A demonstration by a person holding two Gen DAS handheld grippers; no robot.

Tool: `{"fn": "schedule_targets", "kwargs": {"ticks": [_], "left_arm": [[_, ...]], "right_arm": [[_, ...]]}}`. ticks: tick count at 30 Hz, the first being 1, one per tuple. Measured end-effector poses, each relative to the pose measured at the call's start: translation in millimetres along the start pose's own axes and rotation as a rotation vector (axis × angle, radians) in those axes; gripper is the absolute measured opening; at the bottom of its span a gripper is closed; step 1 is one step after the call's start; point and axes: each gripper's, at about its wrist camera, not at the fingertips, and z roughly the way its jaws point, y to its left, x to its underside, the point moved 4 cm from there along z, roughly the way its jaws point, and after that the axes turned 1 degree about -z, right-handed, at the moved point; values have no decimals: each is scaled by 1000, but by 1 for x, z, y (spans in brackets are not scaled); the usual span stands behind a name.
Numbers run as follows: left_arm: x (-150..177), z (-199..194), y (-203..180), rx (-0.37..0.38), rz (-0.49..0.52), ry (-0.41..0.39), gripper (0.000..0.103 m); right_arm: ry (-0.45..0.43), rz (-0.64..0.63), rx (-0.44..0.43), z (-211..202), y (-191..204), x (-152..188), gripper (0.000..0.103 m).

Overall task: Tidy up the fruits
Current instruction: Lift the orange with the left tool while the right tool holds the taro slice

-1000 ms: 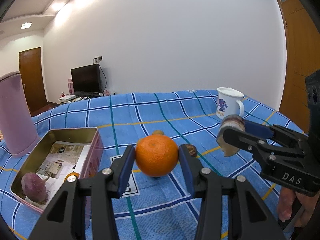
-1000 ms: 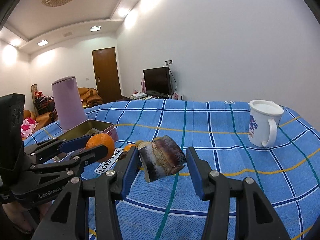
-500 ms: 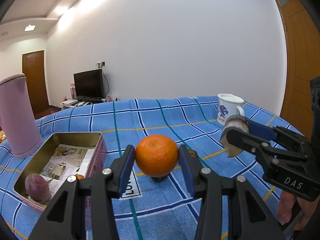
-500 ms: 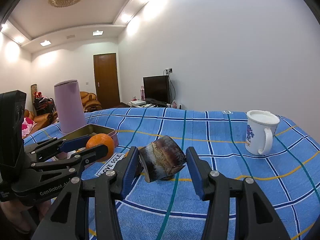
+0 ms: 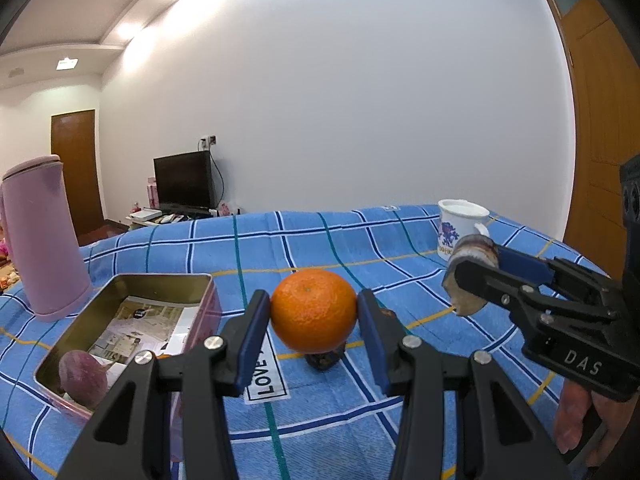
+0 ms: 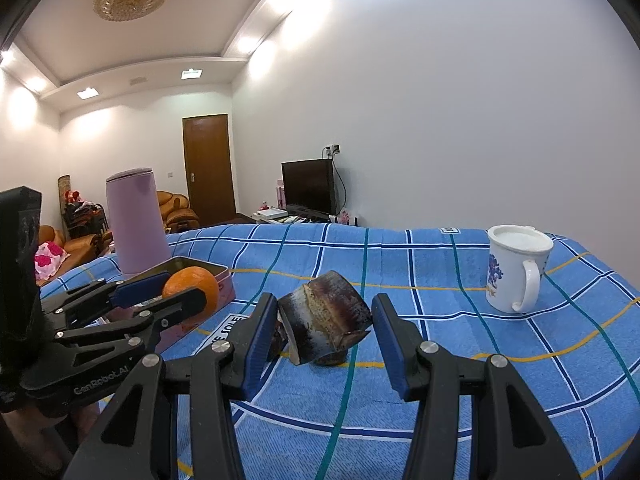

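My left gripper (image 5: 314, 308) is shut on a round orange (image 5: 314, 320), held above the blue checked cloth. Under it a small dark fruit (image 5: 324, 360) lies on the cloth. At the left stands an open pink tin (image 5: 204, 280) with a purple fruit (image 5: 82, 376) in its near corner. My right gripper (image 6: 324, 312) is shut on a brown and purple streaked chunk (image 6: 324, 328), also off the cloth. Each gripper shows in the other's view: the right gripper (image 5: 476, 268) with the chunk (image 5: 468, 280), the left gripper (image 6: 180, 286) with the orange (image 6: 192, 282) beside the tin (image 6: 222, 270).
A white mug (image 6: 516, 268) with a blue print stands at the back right of the table, and a tall pink jug (image 5: 40, 236) stands behind the tin at the left. A person's hand (image 5: 576, 416) holds the right gripper. A "LOVE" label (image 5: 266, 376) lies on the cloth.
Both grippers have tipped upward a little, so the table sits lower in both views and the dark fruit under the orange shows. Both grips are unchanged.
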Motion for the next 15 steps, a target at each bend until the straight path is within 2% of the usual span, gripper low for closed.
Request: {"fn": "schedule_targets", "kwargs": {"ticks": [15], "left_arm": [[0,1,2,-7,-9,9,47]], "right_arm": [[-7,24,22,1,-1,-1,51]]}}
